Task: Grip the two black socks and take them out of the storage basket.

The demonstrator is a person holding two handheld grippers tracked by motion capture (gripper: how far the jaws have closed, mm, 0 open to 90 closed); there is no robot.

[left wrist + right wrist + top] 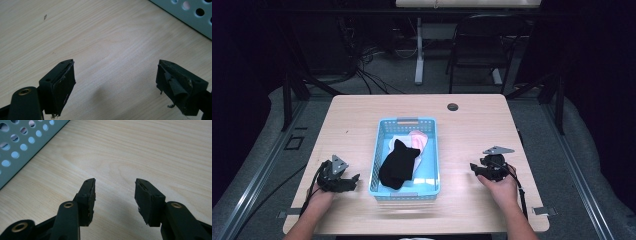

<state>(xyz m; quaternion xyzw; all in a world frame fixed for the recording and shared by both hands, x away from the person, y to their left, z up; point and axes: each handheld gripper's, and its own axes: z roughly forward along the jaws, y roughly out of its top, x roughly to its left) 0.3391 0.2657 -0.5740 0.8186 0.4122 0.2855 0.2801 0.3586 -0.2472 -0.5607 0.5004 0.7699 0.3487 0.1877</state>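
Two hand-held grippers rest low over a pale wooden table [472, 130], one on each side of a light blue basket [430, 150] at the middle of the high view. No brand, label or writing can be read on any of them.

The left gripper [354, 180], at the lower left of the high view, has its jaws spread wide with nothing between them; in the left gripper view [115, 82] only bare wood grain lies in the gap, and the worn black pads [63, 92] are frayed at their edges. The basket's perforated wall [190, 15] cuts across the upper right corner of that view, well apart from the jaws.

The right gripper [474, 167], at the lower right of the high view, is likewise wide open and holds nothing; in the right gripper view [115, 200] its jaws hang over bare table, with the basket's holed wall [22, 147] in the upper left corner.

A black sock [399, 164] lies in the basket, draped from its centre toward the lower left corner, over a white sock [395, 143] and beside a pink one [419, 139] toward the far end. Neither gripper touches the basket or the socks.

A small dark round cap [453, 106] sits in the tabletop near the far edge. Beyond the table, at the top of the high view, stand a dark chair [482, 50], a white desk leg [419, 55] and loose cables [367, 75] on a grey floor.
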